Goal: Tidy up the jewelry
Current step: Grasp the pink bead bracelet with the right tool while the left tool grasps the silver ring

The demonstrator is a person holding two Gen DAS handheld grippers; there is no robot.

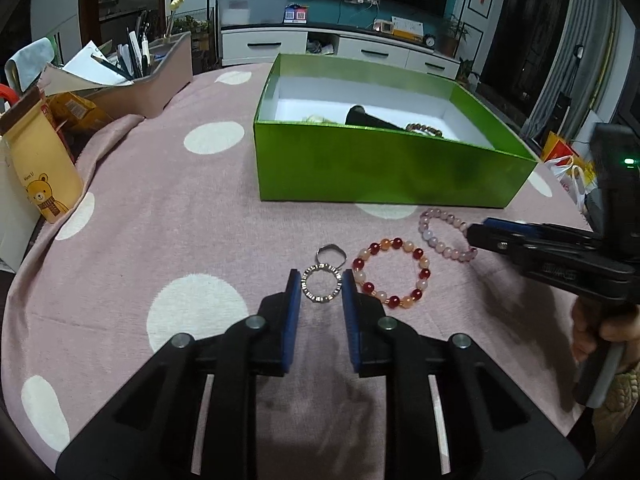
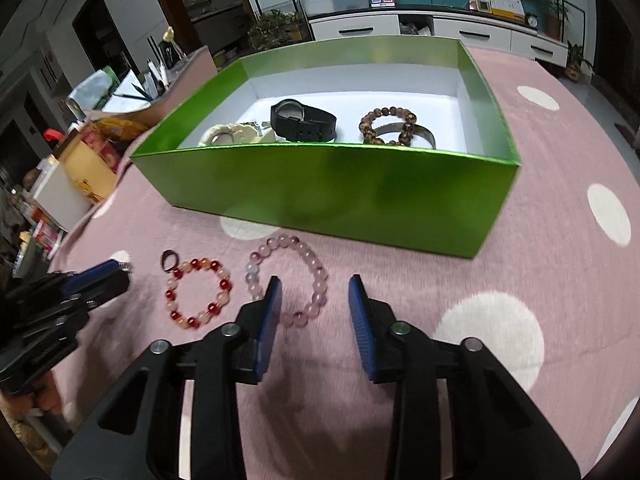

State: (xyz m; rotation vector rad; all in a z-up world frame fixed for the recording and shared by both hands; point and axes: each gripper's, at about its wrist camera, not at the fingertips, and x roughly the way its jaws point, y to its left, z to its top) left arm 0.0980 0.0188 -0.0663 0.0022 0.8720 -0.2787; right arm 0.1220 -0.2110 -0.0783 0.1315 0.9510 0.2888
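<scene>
We work over a pink polka-dot tablecloth (image 1: pixel 160 220); a white TV cabinet (image 1: pixel 340 46) stands far behind. Our left gripper (image 1: pixel 321 286), released, straddles the silver ring (image 1: pixel 321 289). Our right gripper (image 2: pixel 315 294), released, hovers by the pink bracelet (image 2: pixel 316 284), near the green box (image 2: pixel 340 188).

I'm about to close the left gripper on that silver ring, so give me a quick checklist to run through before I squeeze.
1. Left gripper open: ok, jaws stand apart.
2. Silver ring between its pads: ok, it lies flat on the cloth in the gap.
3. Neighbours out of the gap: ok, the red bead bracelet lies just outside the right pad and the small dark ring just beyond the tips.
4. Right gripper out of the way: ok, it is open over the pink bead bracelet, off to the side.
5. Green box has room: ok, bare white floor shows.
6. Pads touching the ring: cannot tell.
</scene>
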